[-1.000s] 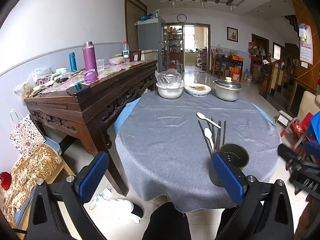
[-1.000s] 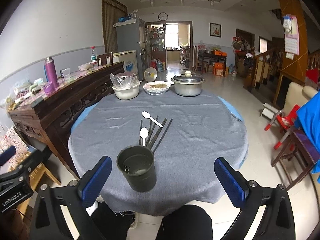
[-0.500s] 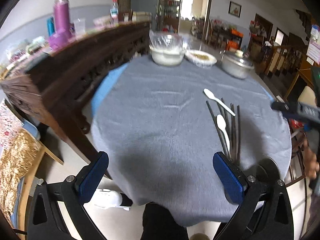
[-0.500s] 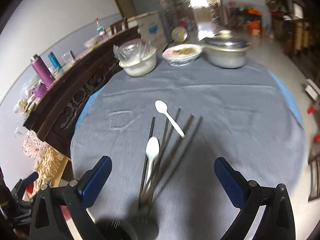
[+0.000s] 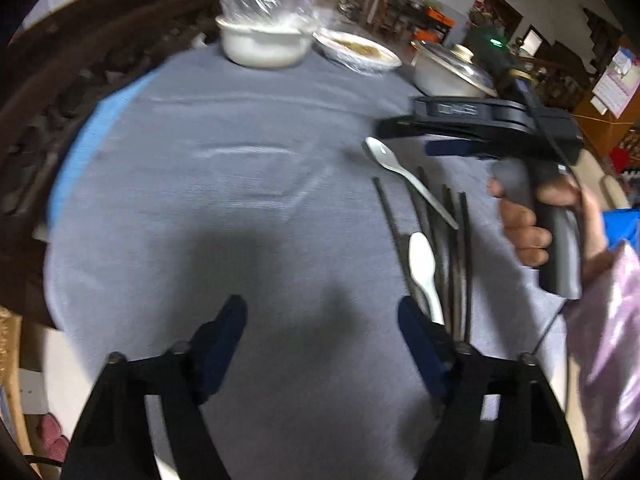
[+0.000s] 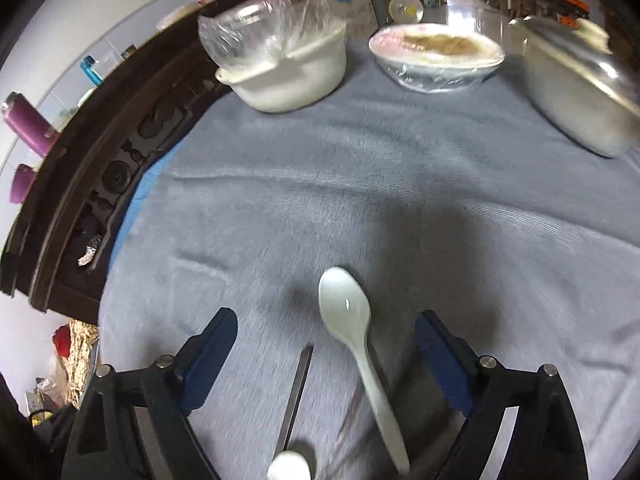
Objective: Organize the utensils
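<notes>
Two white spoons and several dark chopsticks lie on the grey tablecloth [image 5: 240,208]. The far spoon [image 5: 404,176] [image 6: 352,328] lies across the chopsticks [image 5: 448,240]; the near spoon [image 5: 424,276] lies among them, its bowl tip also showing in the right wrist view [image 6: 289,467]. My left gripper [image 5: 322,330] is open and empty, low over the cloth, just left of the near spoon. My right gripper [image 6: 326,344] is open, straddling the far spoon low over it; it also shows in the left wrist view [image 5: 412,134]. The utensil cup is out of view.
At the table's far side stand a white pot with a plastic bag [image 6: 288,68], a wrapped bowl of food [image 6: 436,56] and a lidded metal pot [image 6: 576,92]. A dark carved sideboard [image 6: 100,168] runs along the left with purple bottles [image 6: 28,126].
Both grippers have dropped down and forward over the table. The right one now sits around the far spoon. The dark cup has left both views.
</notes>
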Action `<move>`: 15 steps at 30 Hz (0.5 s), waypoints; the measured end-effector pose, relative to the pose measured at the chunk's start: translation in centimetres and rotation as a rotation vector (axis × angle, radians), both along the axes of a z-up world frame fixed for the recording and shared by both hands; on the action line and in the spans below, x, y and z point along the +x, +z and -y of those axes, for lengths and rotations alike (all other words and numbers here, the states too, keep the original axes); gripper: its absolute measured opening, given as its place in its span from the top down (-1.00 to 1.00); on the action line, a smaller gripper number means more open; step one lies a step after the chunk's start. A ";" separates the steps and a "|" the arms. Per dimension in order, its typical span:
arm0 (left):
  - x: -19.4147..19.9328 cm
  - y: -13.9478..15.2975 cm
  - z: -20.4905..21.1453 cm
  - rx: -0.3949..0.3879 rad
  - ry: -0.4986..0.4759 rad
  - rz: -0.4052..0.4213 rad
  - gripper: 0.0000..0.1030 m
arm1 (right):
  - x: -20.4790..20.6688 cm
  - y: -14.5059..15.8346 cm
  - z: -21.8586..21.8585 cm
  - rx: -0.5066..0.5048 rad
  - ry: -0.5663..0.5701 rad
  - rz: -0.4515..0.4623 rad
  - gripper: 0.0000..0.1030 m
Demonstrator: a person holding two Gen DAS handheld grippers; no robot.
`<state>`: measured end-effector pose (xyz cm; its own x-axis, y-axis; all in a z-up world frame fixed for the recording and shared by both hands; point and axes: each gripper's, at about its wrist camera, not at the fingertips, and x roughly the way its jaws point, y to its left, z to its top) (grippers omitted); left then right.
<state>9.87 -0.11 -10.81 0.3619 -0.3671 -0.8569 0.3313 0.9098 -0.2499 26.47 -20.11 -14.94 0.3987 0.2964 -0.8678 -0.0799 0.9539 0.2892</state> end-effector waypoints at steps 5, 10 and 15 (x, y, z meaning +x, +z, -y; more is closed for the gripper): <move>1.8 -1.1 1.8 -0.059 -0.043 -0.052 -0.12 | 1.7 -2.3 -0.5 -0.029 -0.013 -0.046 -0.38; 1.9 -1.4 2.8 -0.114 -0.064 -0.071 -0.06 | 1.5 -2.2 -1.6 -0.121 0.008 0.001 0.36; 2.2 -1.5 4.1 -0.124 -0.087 -0.073 -0.06 | 0.3 -1.5 -0.4 -0.096 -0.027 0.043 0.37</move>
